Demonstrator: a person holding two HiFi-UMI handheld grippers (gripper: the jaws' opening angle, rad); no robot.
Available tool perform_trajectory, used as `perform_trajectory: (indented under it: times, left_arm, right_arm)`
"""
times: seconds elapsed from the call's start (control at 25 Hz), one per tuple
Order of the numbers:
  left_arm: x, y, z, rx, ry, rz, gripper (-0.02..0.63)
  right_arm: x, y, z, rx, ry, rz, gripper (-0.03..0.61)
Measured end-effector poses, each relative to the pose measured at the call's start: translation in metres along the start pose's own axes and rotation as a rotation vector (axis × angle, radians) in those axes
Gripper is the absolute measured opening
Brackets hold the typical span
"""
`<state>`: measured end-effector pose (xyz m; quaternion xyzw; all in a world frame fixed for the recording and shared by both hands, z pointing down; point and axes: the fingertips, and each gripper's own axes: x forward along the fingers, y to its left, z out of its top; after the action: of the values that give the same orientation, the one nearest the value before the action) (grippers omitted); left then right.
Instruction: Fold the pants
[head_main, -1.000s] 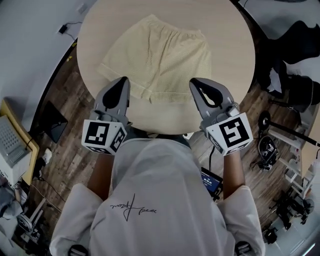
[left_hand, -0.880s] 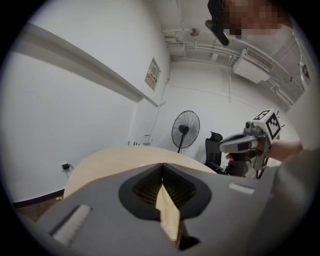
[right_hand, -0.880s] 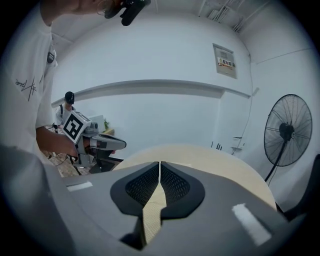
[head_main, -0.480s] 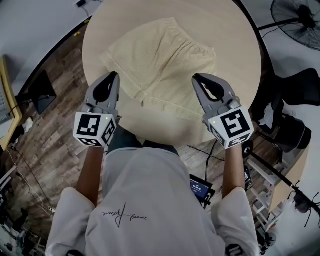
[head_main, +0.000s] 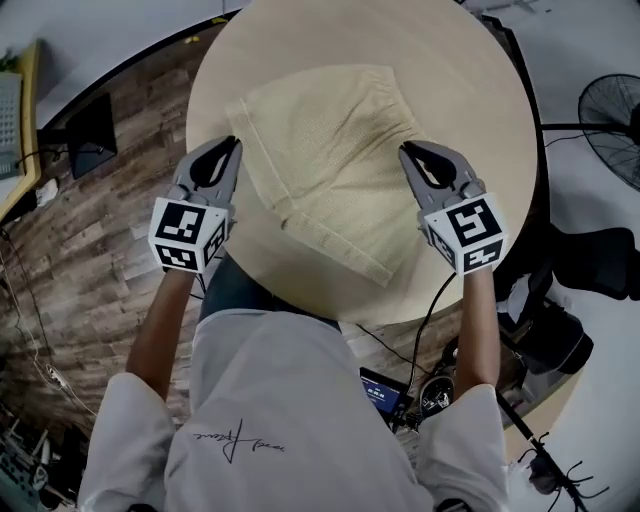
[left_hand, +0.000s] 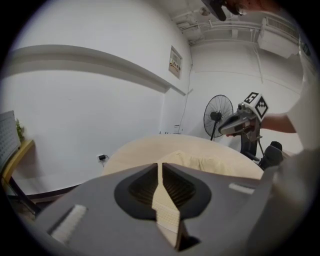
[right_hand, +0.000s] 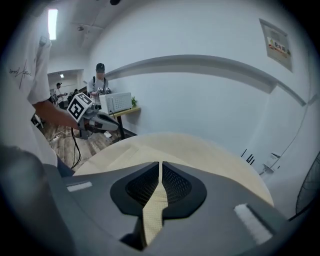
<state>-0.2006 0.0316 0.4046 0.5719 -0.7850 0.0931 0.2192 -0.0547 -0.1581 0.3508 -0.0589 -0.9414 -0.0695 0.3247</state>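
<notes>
Pale yellow pants (head_main: 330, 160) lie spread flat, unfolded, on the round table (head_main: 450, 60), leg hems toward its near edge

Beside the matt plastic left gripper (head_main: 231, 145), the pants (head_main: 330, 165) seem finely textured cloth on a smooth, matt table (head_main: 455, 70).

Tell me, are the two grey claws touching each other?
Apart. The head view shows the left gripper by the pants' left edge and the right gripper by their right edge, the garment's whole width between them.
</notes>
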Motion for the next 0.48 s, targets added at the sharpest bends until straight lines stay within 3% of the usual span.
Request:
perform_trajectory:
  times: [0.48]
  left_arm:
    - [0.047,0.048,-0.021,0.021,0.063,0.082,0.032]
  right_arm:
    - [0.088,-0.070,-0.029,-0.140,0.159,0.035,0.001]
